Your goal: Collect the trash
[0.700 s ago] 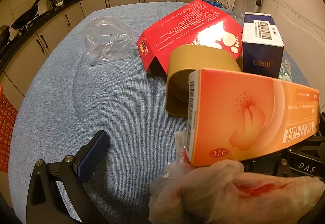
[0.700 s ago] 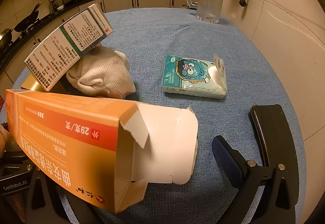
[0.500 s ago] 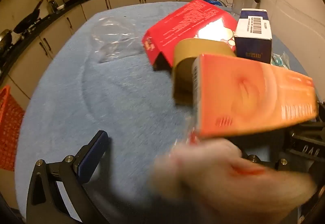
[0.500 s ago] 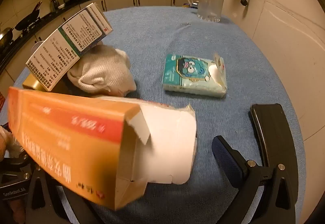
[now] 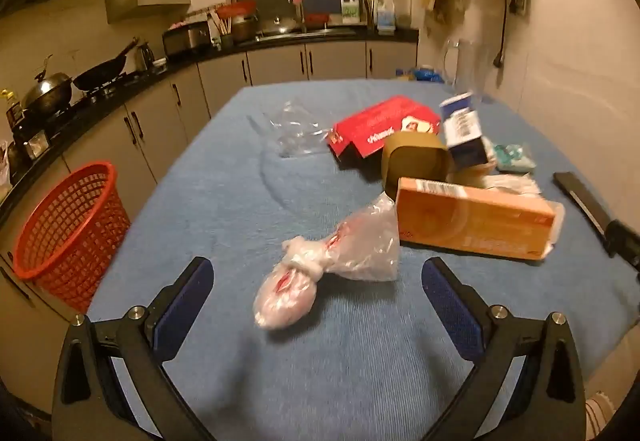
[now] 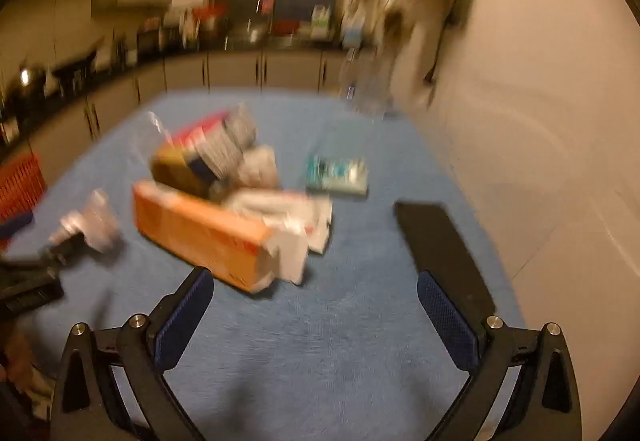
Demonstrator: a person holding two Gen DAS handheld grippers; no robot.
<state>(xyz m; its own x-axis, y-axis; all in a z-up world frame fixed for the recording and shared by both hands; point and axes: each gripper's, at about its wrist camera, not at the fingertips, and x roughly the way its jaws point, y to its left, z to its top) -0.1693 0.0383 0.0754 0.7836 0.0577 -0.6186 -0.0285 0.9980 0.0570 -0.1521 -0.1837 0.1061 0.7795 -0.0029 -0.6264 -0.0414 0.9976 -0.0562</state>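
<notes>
On the blue table [image 5: 224, 209] lies a knotted clear plastic bag [image 5: 324, 269], just ahead of my open, empty left gripper [image 5: 316, 293]. An orange carton [image 5: 476, 219] lies flat to its right, and also shows in the blurred right wrist view [image 6: 200, 229]. Behind it are a brown tape roll [image 5: 414, 161], a red box [image 5: 380, 129], a blue-and-white box [image 5: 464, 133] and crumpled clear plastic [image 5: 292, 129]. My right gripper [image 6: 316, 305] is open and empty, above the table near the carton's torn end. A red mesh basket [image 5: 70, 229] stands on the floor left of the table.
A teal tissue pack [image 6: 336, 173] and a black flat object [image 6: 444, 253] lie on the right side of the table. A glass pitcher [image 5: 464, 65] stands at the far right by the wall. Kitchen counters run behind and to the left.
Both grippers have pulled back and up from the table. The orange carton and plastic bag, close against the cameras before, now lie free on the cloth.
</notes>
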